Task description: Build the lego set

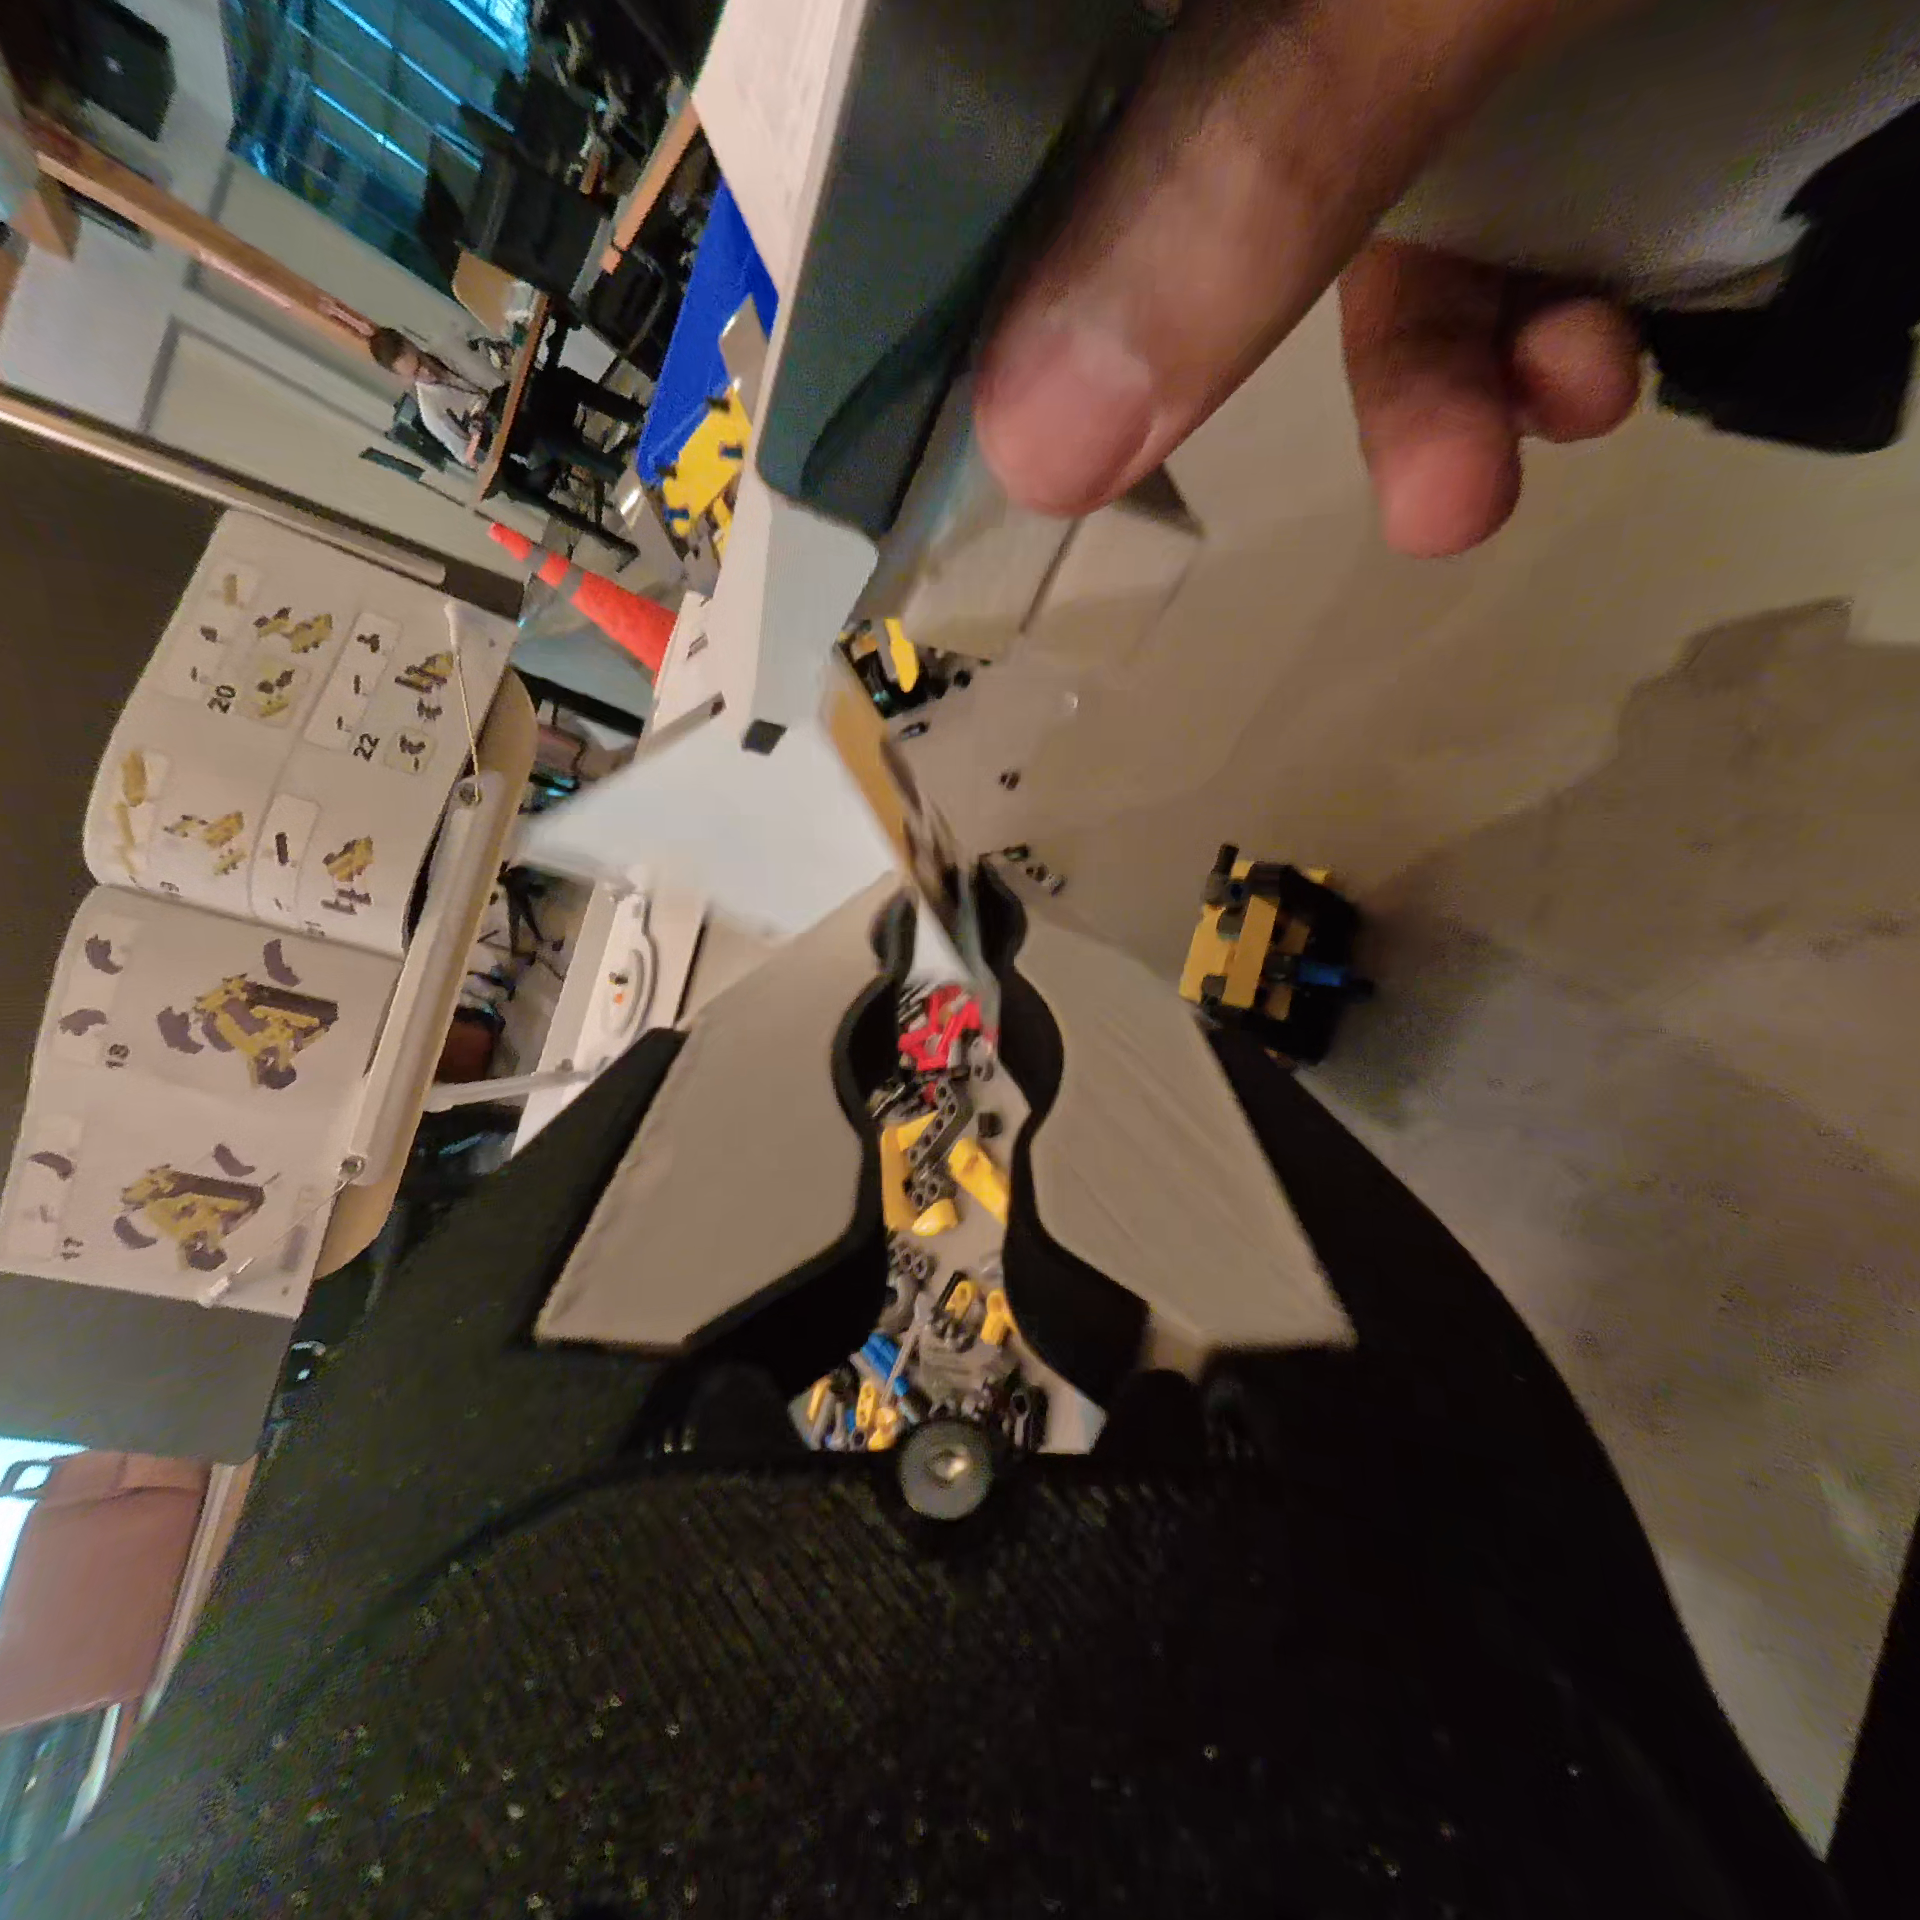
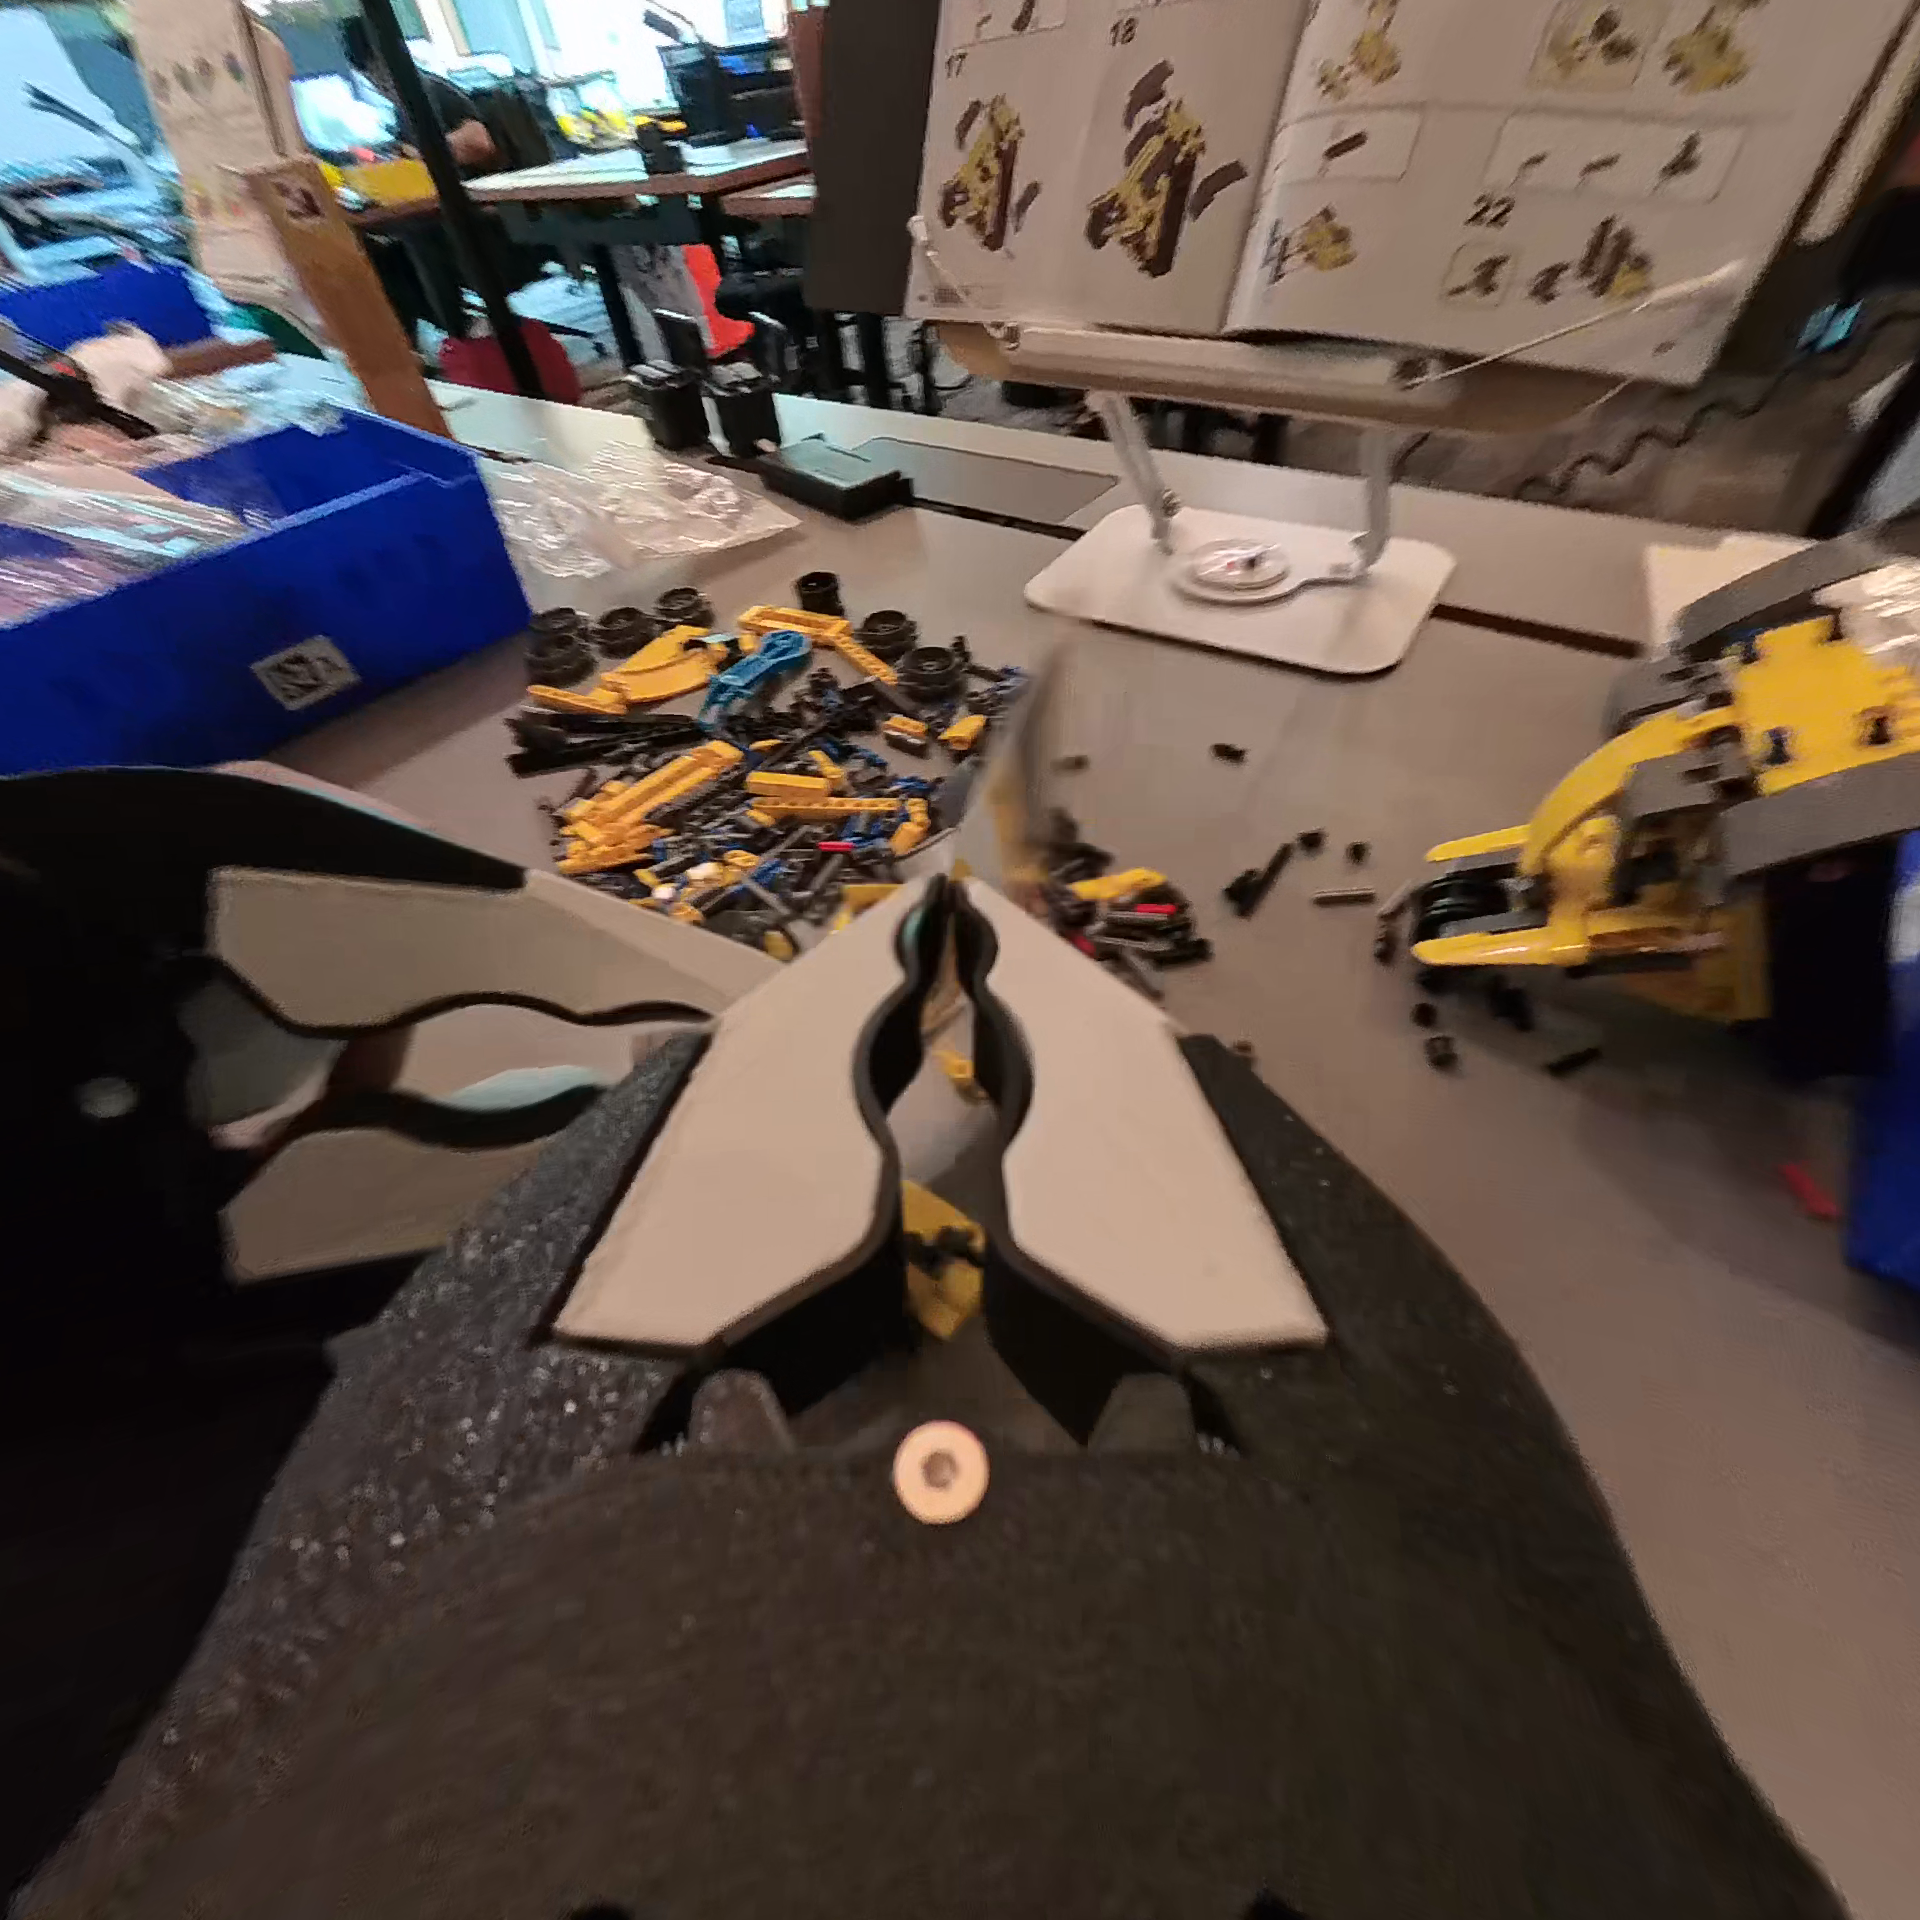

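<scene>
My right gripper (image 2: 951, 896) is shut on a thin clear plastic sheet (image 2: 1010, 769), probably a bag, that rises blurred from its tips. In the left wrist view the same sheet (image 1: 914, 821) runs from the right gripper (image 1: 821, 717), held by a hand (image 1: 1195, 312), down between my left gripper's (image 1: 948, 920) pads. Those pads stand slightly apart around the sheet and do not press on it. The left gripper also shows at the left of the right wrist view (image 2: 436, 1049). Below lies a pile of yellow, black and blue bricks (image 2: 748, 769), also seen between the left fingers (image 1: 935, 1143).
A partly built yellow model (image 2: 1662, 831) stands at the right. A small yellow and black assembly (image 1: 1257, 956) sits on the grey table (image 1: 1558, 1143). An open instruction booklet on a white stand (image 2: 1299, 156) is behind. A blue bin (image 2: 260, 603) and clear bags (image 2: 623, 509) are at the left. About 5 cm separates my left fingertips from my right.
</scene>
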